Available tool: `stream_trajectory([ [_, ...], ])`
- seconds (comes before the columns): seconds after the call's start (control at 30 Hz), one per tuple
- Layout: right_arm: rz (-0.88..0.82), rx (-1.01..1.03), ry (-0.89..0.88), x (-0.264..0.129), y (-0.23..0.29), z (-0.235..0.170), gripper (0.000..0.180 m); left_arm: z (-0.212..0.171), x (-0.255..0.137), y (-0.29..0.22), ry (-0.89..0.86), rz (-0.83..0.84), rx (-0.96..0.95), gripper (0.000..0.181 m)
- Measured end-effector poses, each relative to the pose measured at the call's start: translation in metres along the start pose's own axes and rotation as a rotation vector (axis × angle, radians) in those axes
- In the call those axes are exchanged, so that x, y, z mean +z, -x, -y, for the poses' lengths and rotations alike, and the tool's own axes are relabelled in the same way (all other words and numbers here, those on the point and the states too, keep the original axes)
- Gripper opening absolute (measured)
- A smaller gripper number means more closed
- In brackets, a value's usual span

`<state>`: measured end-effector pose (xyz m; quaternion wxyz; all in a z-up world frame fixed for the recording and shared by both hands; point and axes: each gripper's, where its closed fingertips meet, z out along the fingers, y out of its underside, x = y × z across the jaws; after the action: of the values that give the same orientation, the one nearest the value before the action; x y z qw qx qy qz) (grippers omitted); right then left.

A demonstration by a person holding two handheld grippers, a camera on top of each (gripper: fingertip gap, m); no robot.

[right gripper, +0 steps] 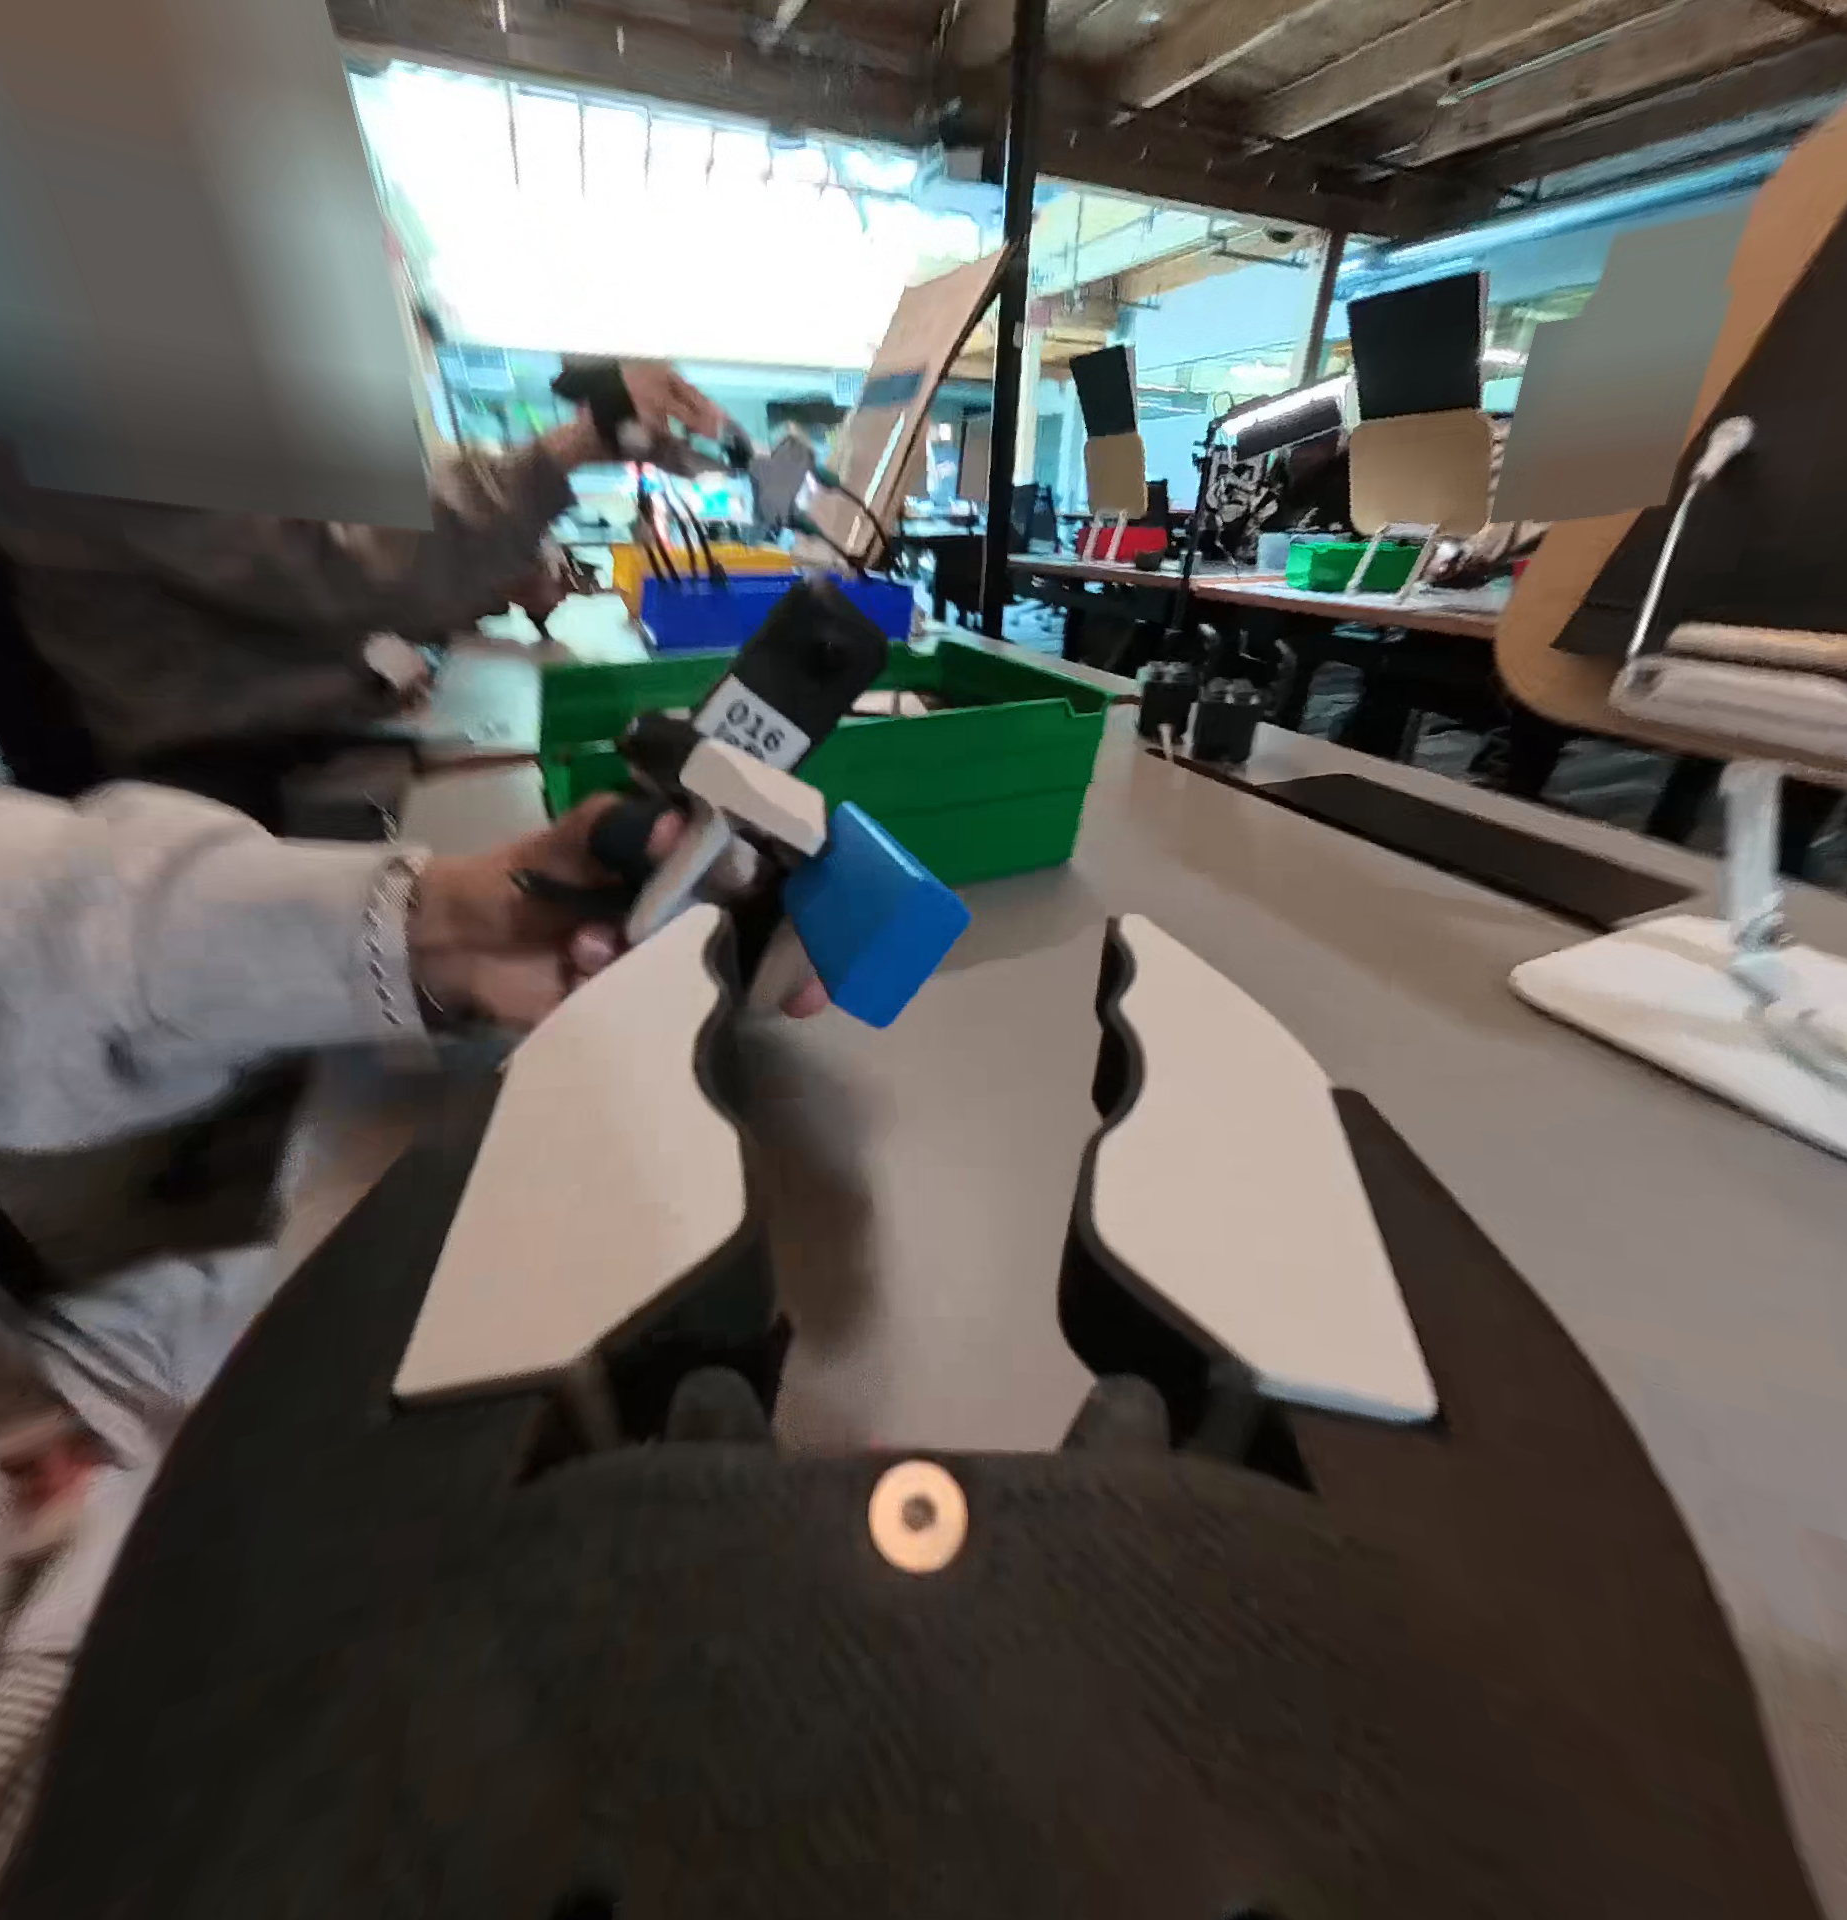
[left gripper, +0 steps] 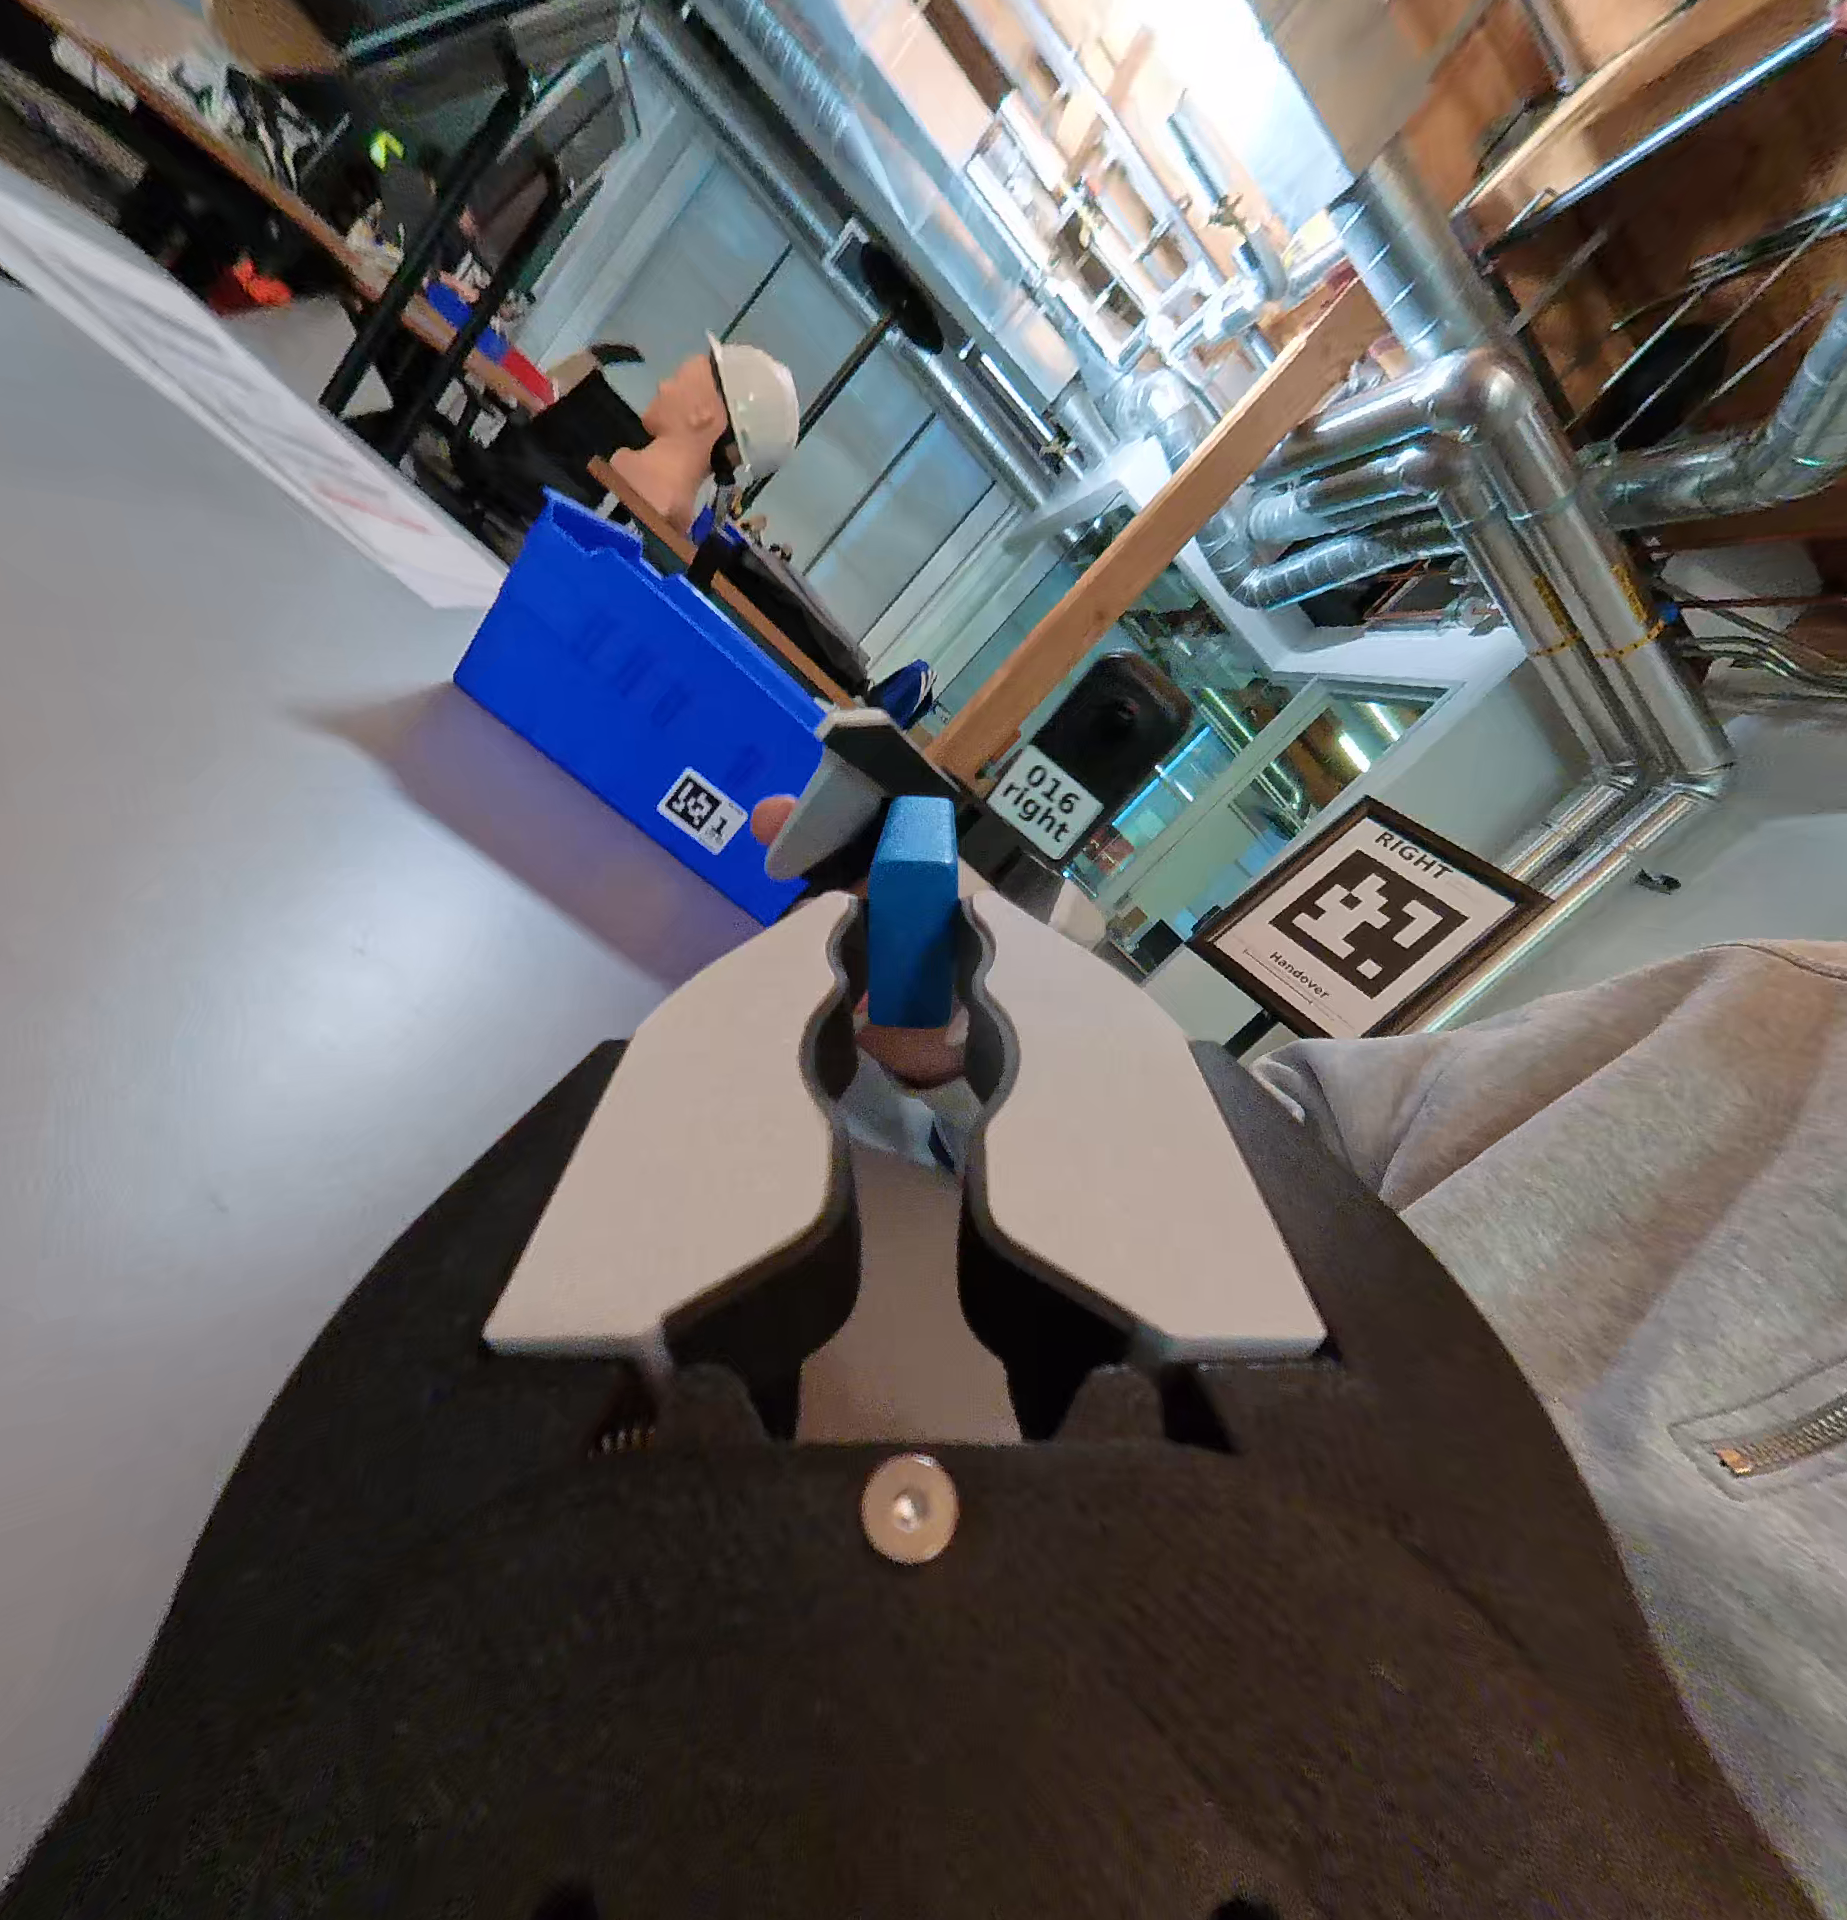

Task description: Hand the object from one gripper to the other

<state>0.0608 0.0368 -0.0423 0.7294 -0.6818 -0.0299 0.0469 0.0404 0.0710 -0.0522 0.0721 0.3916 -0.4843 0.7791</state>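
Note:
A blue block (left gripper: 914, 914) is clamped between the two grey fingers of my left gripper (left gripper: 911, 909), which is shut on it with the block sticking out past the tips. In the right wrist view a hand (right gripper: 503, 925) holds the left gripper (right gripper: 763, 862) with the blue block (right gripper: 877, 925) pointing toward my right gripper (right gripper: 914, 935). The right gripper is open and empty, and the block sits near its left fingertip (right gripper: 690, 956). One right gripper finger (left gripper: 825, 821) shows just beyond the block in the left wrist view.
A blue bin (left gripper: 638, 686) and a framed marker sign (left gripper: 1366, 925) stand beyond the grippers. A green bin (right gripper: 960, 769) sits on the grey table (right gripper: 1314, 987). A white stand base (right gripper: 1708, 1018) is at the right. A grey sleeve (left gripper: 1625, 1247) is close by.

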Motion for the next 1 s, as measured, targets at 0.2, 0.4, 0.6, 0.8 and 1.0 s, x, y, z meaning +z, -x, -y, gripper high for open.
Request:
stream_trajectory([
  [0.2,0.114,0.375,0.056,0.002,0.007,-0.010,0.038,-0.003,0.001,-0.003,0.020,-0.002,0.057,0.016],
  [0.4,0.163,0.436,0.056,0.003,0.014,-0.011,0.022,-0.010,0.006,-0.006,0.059,-0.004,0.096,0.017],
  [0.6,0.182,0.462,0.055,0.003,0.015,-0.011,0.017,-0.011,0.009,-0.009,0.055,-0.017,0.103,0.017],
  [0.8,0.166,0.522,0.028,0.002,0.010,-0.009,0.016,-0.006,0.010,-0.007,0.015,0.017,0.128,0.041],
  [1.0,0.057,0.566,0.039,-0.007,-0.012,-0.014,0.016,-0.002,0.005,0.012,0.085,0.337,0.501,0.060],
])
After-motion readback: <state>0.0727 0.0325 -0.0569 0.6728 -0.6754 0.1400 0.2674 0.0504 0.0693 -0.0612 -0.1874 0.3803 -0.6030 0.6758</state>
